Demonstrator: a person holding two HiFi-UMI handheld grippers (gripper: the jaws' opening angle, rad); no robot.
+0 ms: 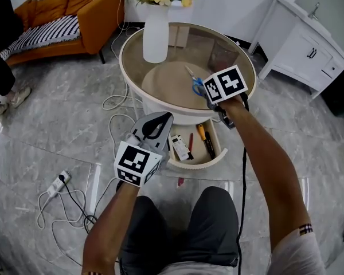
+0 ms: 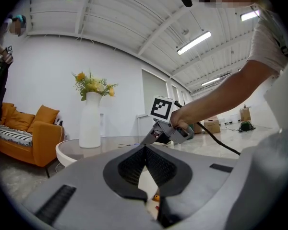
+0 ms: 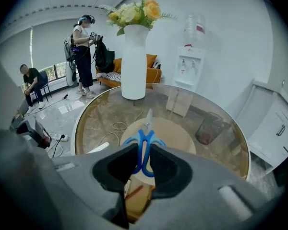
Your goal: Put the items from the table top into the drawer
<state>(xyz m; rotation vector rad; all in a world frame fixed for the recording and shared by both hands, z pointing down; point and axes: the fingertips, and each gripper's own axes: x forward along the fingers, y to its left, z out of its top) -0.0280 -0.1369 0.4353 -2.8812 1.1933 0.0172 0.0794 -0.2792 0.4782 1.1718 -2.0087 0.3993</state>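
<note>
The right gripper pinches the blue handles of the scissors, with one pad at each side. The scissors lie flat on the round glass table, near its front edge, with the blades pointing roughly toward the white vase. Below that edge, the drawer stands open and holds an orange-handled screwdriver and other small items. The left gripper has its jaw tips pressed together with nothing between them. It is held level, near the drawer's left end.
</note>
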